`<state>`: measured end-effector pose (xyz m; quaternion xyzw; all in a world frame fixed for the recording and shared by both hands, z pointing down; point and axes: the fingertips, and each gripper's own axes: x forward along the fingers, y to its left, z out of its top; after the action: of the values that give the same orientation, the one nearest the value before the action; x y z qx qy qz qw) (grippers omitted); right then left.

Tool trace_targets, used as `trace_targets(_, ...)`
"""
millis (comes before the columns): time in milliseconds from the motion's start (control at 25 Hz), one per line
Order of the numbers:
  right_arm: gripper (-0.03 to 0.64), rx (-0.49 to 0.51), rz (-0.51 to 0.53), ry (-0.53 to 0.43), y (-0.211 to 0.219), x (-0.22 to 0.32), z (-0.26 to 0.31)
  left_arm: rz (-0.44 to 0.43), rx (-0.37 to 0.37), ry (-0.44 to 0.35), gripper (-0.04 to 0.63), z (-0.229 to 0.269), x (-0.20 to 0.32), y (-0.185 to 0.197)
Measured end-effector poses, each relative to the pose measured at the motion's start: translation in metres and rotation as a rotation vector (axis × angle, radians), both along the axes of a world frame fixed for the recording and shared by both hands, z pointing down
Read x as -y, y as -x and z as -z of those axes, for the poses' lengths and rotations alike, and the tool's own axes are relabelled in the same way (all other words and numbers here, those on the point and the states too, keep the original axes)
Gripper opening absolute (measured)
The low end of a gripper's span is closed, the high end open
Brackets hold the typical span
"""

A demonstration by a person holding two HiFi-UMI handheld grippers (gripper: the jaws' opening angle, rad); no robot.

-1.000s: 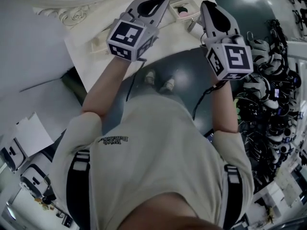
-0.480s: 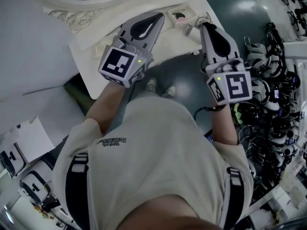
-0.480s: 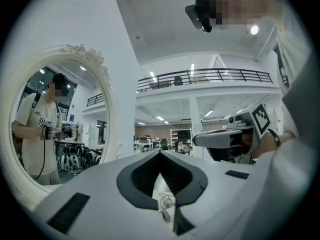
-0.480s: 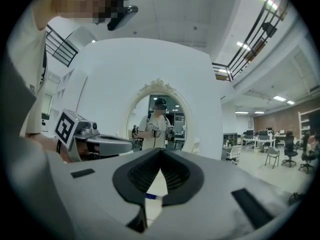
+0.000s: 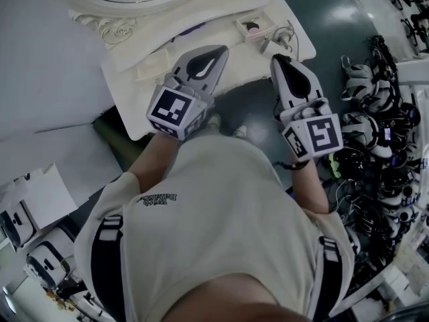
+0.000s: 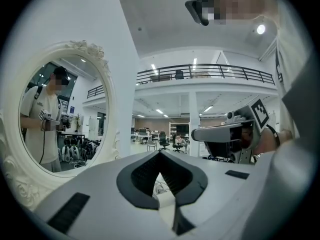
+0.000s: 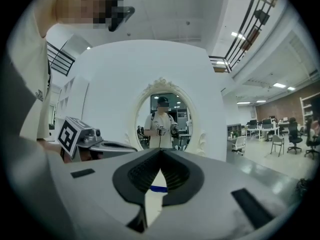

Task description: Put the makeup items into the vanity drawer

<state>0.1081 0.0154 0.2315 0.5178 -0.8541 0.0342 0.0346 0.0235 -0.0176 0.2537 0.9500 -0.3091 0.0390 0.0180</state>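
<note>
**Head view:** Your left gripper (image 5: 221,49) and right gripper (image 5: 276,60) both point at the white table (image 5: 127,92). The fingers of each are closed and hold nothing. The makeup items (image 5: 253,27) are a small pale tray with a pink piece and some loose bits beside it. They sit near the table's right corner, ahead of the right gripper, which is the nearer one. No drawer can be made out.

**Left gripper view:** The dark ribbed fingers meet at the tips. A carved oval mirror (image 6: 60,114) stands to the left.

**Right gripper view:** The fingers are likewise pressed together and empty. A blue strip (image 7: 159,188) shows beyond them.
</note>
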Motion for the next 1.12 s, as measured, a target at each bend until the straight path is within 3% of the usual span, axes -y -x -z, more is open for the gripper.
trace_targets(400,0.003,-0.008,0.018,-0.009,0.004,0.003,0.002,-0.055,0.045,-0.054,0.014,0.006,-0.017,-0.010)
trace_targets(840,0.002,-0.026,0.038,0.012,0.003,0.007,-0.006,-0.023,-0.033,0.053,0.012,-0.002,-0.012,-0.008)
trace_targets(1120,0.002,-0.032,0.064,0.032,0.007,0.014,-0.016,0.003,-0.040,0.061,0.012,-0.008,-0.006,-0.002)
